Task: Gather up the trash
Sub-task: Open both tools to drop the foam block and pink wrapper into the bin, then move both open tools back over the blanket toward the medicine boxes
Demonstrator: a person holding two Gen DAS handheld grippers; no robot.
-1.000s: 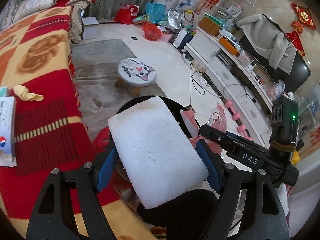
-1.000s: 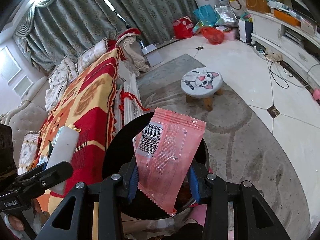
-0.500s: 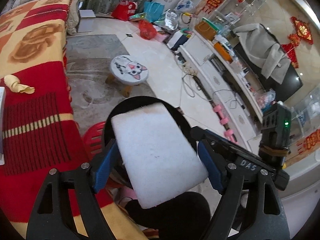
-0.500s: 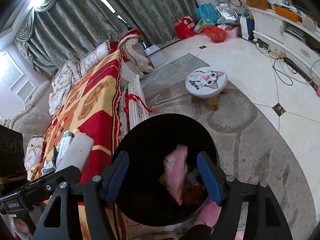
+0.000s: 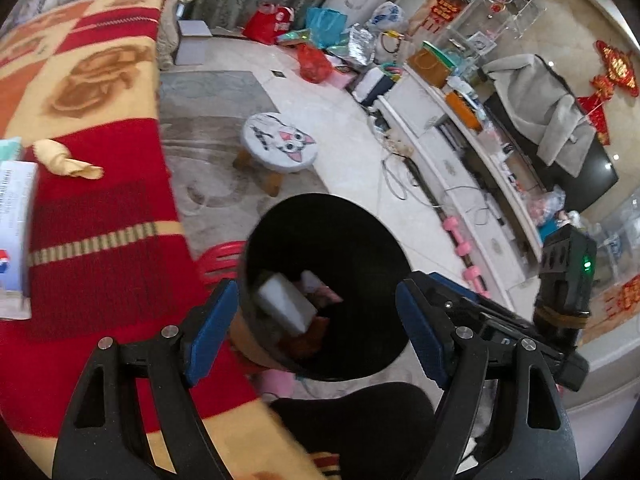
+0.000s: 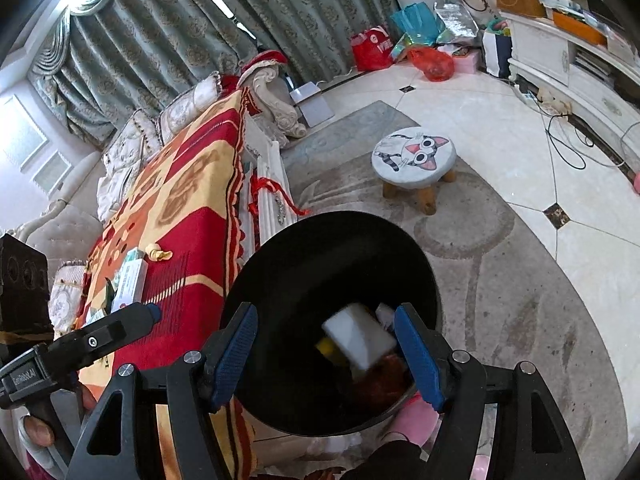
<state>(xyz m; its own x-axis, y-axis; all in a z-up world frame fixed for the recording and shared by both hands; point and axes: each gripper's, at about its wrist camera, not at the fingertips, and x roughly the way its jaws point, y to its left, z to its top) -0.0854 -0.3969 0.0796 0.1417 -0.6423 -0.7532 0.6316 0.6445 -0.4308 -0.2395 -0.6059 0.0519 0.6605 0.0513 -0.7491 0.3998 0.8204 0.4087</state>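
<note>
Trash on this round: a white foam block (image 5: 286, 306), blurred, inside the black bin (image 5: 360, 364) among other scraps, one reddish, one yellow; in the right wrist view the same block (image 6: 358, 340) sits at about 3 o'clock within the bin's mouth. Left gripper (image 5: 316, 336) hangs over the bin, jaws wide apart, nothing between the blue pads. Right gripper (image 6: 328, 350) also over the bin; its jaws have just been opening, and they now stand apart and empty. Bin stands on the rug against the couch edge, the red-and-yellow blanket (image 5: 100, 240) at its 9 o'clock, a cat-face stool (image 5: 280, 144) at 12 o'clock, well apart. Still lying on the blanket: a crumpled yellowish scrap (image 5: 64, 158) and a flat white carton (image 5: 14, 236) beside it, near the left rim of the left wrist view. Judgement: those two look like the next pickings. The scrap reads as soft, light paper or tissue; it should crush easily, so pinch across its bulky middle. The carton looks light, stiff and thin; take it across the short width near one end, since it lies flat on soft cloth and the lower finger may need to dig under. Risk: snagging the blanket.
</note>
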